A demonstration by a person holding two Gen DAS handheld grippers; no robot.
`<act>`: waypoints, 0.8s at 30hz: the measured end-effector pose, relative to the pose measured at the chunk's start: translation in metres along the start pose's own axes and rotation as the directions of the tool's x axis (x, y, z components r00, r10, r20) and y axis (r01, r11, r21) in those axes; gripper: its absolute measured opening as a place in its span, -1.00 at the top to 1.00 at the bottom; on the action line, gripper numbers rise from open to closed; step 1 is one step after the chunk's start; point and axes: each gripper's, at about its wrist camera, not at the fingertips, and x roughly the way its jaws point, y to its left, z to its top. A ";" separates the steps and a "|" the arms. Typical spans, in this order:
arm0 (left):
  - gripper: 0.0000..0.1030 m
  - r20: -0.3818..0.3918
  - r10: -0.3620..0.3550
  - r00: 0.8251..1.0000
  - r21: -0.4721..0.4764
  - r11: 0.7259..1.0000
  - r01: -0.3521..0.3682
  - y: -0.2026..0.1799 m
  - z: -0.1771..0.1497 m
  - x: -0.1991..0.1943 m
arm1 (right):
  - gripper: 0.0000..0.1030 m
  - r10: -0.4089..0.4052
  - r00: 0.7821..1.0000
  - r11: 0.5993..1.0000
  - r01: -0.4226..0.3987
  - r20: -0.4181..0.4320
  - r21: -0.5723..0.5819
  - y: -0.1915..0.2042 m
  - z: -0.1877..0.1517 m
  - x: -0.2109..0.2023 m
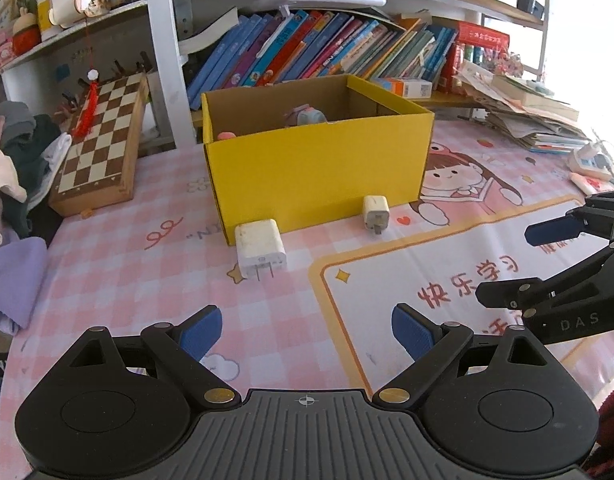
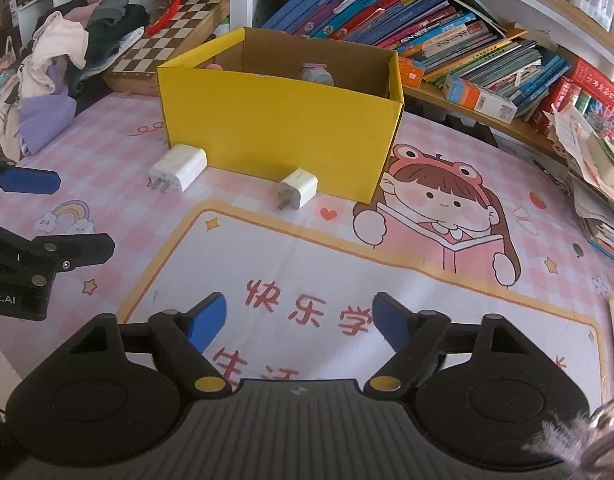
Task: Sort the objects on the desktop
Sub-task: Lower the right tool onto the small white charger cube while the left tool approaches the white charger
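A: Left wrist view. The left gripper [image 1: 307, 334] hangs over the desk mat [image 1: 147, 280] with its jaws wide apart and nothing between them. The large white charger [image 1: 260, 249] lies touching the near left corner of the yellow box [image 1: 315, 168], prongs toward us; the small white charger [image 1: 376, 209] sits against the box's front wall, further right.

B: And in the box?

A: 2 small toys peek above the rim, so some sorting seems done. I judge the large charger suits this gripper: close across its flat sides, not the prongs, then lift clear of the wall.

B: Right wrist view?

A: The right gripper [image 2: 299, 322] is equally wide open and empty, above the mat's printed panel. The small charger is nearer it. The chessboard [image 2: 167, 40] and the clothes pile [image 2: 67, 48] crowd the left edge, and loose papers [image 2: 595, 168] the right; the other gripper is close alongside, so keep them apart.
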 end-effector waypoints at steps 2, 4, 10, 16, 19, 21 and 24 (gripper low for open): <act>-0.82 -0.006 0.012 1.000 -0.010 1.000 -0.012 0.001 0.002 0.004 | -0.43 0.010 1.000 1.000 -0.010 -0.003 -0.002 -0.004 0.003 0.004; -0.82 -0.012 0.024 1.000 -0.020 1.000 -0.024 0.003 0.005 0.009 | -0.35 0.019 1.000 1.000 -0.019 -0.006 -0.004 -0.007 0.006 0.009; -0.78 -0.006 0.053 0.999 -0.035 0.998 -0.053 0.003 0.012 0.021 | -0.25 0.043 0.999 0.999 -0.043 -0.019 -0.010 -0.016 0.012 0.023; -0.59 -0.008 0.079 0.997 -0.056 0.995 -0.079 0.004 0.019 0.040 | -0.25 0.067 0.997 0.998 -0.067 -0.031 -0.016 -0.024 0.016 0.035; -0.51 -0.010 0.091 0.996 -0.067 0.993 -0.092 0.005 0.023 0.049 | -0.24 0.071 0.997 0.997 -0.072 -0.032 -0.017 -0.027 0.019 0.039; -0.44 -0.013 0.098 0.995 -0.079 0.992 -0.099 0.006 0.025 0.055 | -0.24 0.073 0.997 0.997 -0.073 -0.030 -0.016 -0.030 0.021 0.042; -0.39 -0.018 0.114 0.993 -0.097 0.989 -0.115 0.010 0.029 0.066 | -0.15 0.080 0.996 0.997 -0.080 -0.030 -0.011 -0.031 0.025 0.049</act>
